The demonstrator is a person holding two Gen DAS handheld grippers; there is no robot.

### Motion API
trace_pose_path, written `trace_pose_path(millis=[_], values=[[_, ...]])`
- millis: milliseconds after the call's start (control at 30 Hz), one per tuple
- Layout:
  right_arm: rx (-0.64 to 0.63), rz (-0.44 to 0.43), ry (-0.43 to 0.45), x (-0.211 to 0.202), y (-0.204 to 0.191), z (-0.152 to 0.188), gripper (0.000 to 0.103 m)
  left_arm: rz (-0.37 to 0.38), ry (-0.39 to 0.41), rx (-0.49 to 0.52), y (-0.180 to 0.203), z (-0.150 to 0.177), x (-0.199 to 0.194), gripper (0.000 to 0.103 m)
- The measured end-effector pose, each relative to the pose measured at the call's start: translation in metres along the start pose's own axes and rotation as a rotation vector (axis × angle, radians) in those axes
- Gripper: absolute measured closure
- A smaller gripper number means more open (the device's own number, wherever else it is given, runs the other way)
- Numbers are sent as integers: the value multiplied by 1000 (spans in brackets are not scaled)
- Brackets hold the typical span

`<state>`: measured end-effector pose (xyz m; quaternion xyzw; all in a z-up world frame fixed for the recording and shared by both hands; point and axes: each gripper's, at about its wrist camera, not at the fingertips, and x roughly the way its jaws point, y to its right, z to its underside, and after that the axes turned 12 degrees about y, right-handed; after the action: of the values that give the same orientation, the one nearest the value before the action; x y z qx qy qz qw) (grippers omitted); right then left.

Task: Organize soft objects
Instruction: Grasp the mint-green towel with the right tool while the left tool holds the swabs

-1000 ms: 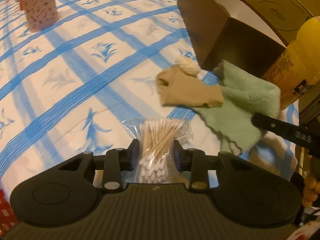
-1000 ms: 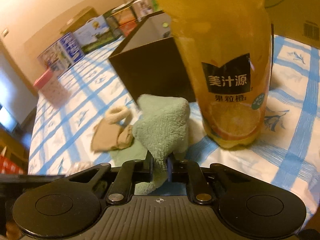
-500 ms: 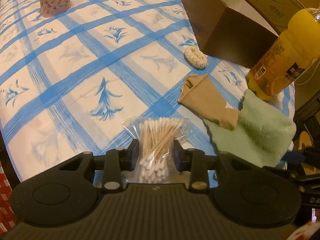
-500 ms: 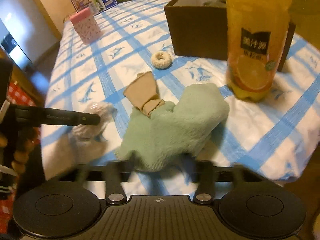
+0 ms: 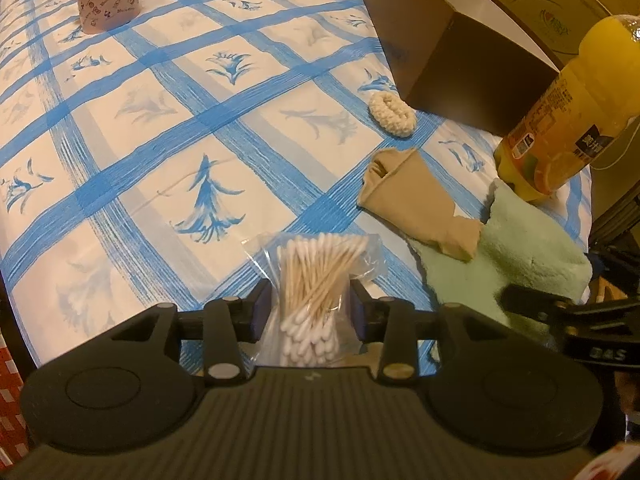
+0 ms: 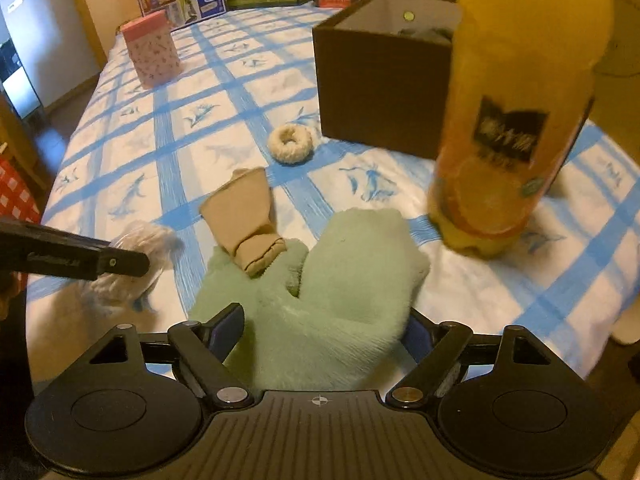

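From the left wrist view, the left gripper (image 5: 310, 308) had the bag of cotton swabs (image 5: 316, 280) between its pads (image 5: 262, 312), and its jaws were opening; the plastic seemed barely touched on either side, so I judged it let go or nearly so. The bag lay right under the tool at the near edge of the bed. Ahead and to the right lay the tan sock (image 5: 420, 208), its end resting on the green towel (image 5: 520, 256), with the cream scrunchie (image 5: 392, 114) farther ahead beside the brown box (image 5: 452, 68). The risk here was the slack bag sliding off the near edge, being so close to it.

From the right wrist view, the right gripper (image 6: 324, 332) stood wide with its jaws opening, and the green towel bulged between them without being pinched. The orange juice bottle (image 6: 512, 120) stood just ahead and to the right, touching or nearly touching the towel's far corner. A sideways sweep or a tug on the towel could topple it. The sock riding on the towel could also be dragged along. The box lay well ahead, so the carry would pass close to the bottle.
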<state>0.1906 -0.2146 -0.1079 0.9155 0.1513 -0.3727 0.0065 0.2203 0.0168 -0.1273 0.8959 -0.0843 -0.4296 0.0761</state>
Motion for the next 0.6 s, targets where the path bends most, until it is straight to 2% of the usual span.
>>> trace_pose_path(millis=[33,100,133,167,233,367,600], values=[[6,-11,8,2,-1,1,23,0,1,1,0,0,0,67],[13,-24,19,4,-2,1,44,0,3,4,1,-1,1,67],[11,-30,10,6,-3,1,63,-3,5,9,2,-1,1,66],[14,-34,2,6,-3,1,71,-6,7,17,3,-1,1,68],[21,-39,3,2,-3,1,80,-8,8,29,5,-1,0,70],[73,-44,13,-15,2,-2,84,-12,10,33,7,-1,-4,73],[170,-66,130,-60,12,-18,84,10,65,23,11,-9,-28,73]])
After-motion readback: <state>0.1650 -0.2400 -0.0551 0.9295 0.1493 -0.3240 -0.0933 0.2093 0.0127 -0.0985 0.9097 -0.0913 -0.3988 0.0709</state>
